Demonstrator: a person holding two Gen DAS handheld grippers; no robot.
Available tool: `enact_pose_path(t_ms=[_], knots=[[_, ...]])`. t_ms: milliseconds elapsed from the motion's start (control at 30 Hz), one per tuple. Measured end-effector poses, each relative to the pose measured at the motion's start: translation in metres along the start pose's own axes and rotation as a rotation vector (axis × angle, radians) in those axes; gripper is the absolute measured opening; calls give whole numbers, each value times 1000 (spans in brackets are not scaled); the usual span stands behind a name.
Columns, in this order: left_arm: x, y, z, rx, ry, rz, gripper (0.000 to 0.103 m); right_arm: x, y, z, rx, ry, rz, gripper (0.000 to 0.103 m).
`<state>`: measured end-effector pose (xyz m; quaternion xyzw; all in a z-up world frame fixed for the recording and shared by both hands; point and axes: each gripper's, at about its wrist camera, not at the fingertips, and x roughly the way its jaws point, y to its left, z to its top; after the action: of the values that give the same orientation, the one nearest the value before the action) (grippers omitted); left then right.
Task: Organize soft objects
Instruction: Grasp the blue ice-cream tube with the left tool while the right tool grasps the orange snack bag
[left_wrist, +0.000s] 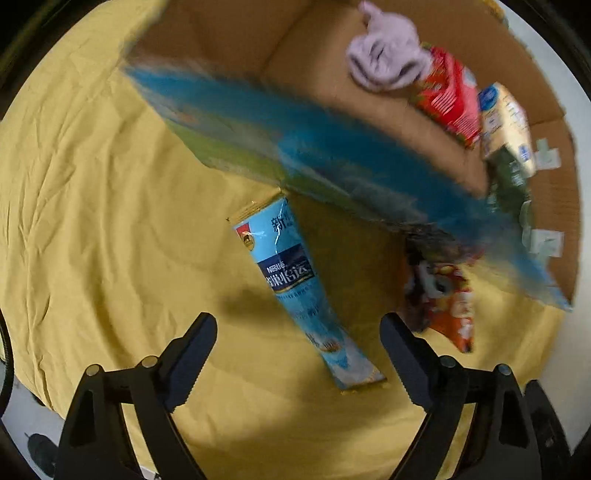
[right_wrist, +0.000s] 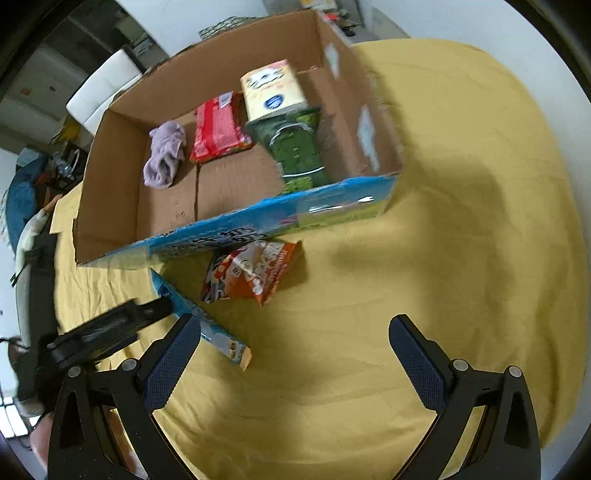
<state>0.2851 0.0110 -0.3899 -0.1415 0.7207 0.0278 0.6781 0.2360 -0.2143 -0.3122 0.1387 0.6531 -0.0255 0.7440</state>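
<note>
A long light-blue Nestle pouch (left_wrist: 299, 284) lies on the yellow cloth in front of the open cardboard box (left_wrist: 332, 103). My left gripper (left_wrist: 297, 341) is open just above its near end, not touching it. An orange snack bag (left_wrist: 450, 306) lies to the right by the box's blue front wall. The right wrist view shows the pouch (right_wrist: 207, 325), the orange bag (right_wrist: 251, 273) and the left gripper (right_wrist: 110, 328). My right gripper (right_wrist: 295, 350) is open and empty above bare cloth. Inside the box (right_wrist: 110, 155) lie a purple cloth (right_wrist: 164, 155), a red pack (right_wrist: 218, 127), a cream pack (right_wrist: 273, 90) and a green pack (right_wrist: 299, 147).
The yellow cloth (right_wrist: 461, 258) covers the table, with its edge at the left and right. White chairs (right_wrist: 99, 88) and room clutter stand beyond the box at the far left. The box's blue front wall (right_wrist: 258, 221) stands right behind the two loose packs.
</note>
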Motion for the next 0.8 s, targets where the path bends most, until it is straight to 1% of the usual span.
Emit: enact_pose_path(t_ms=[67,100,133,200,233,267,333,367,467,567,667,700,767,800], knots=[[14,-4,-2,5,15,20,89,11,5,3,-28,18,10,103],[20,-7,-4,11,17,36,87,16,7,4,-32,30,22,103],[23,-9,-4,17,15,48,78,21,9,6,-32,40,31,103],[27,-13,-7,37,-19,100,70,30,12,9,-33,58,40,103],[28,-14,-9,47,-30,122,62,35,13,12,-27,63,49,103],[28,-15,-11,58,-36,125,58,38,14,14,-21,69,56,103],[28,-15,-13,75,-34,135,42,47,17,19,-13,83,65,103],[28,-17,-14,93,-29,142,38,51,18,21,-11,84,71,103],[26,-15,-22,167,-23,193,34,63,22,23,-6,93,73,103],[25,-3,-33,204,-10,221,33,77,27,23,5,109,90,103],[26,9,-43,212,6,217,33,89,32,23,8,108,98,103],[27,13,-44,204,4,215,36,94,34,23,8,108,94,103],[29,21,-47,167,7,185,40,102,37,24,12,109,93,103],[30,25,-46,148,11,180,46,107,39,25,14,108,84,103]])
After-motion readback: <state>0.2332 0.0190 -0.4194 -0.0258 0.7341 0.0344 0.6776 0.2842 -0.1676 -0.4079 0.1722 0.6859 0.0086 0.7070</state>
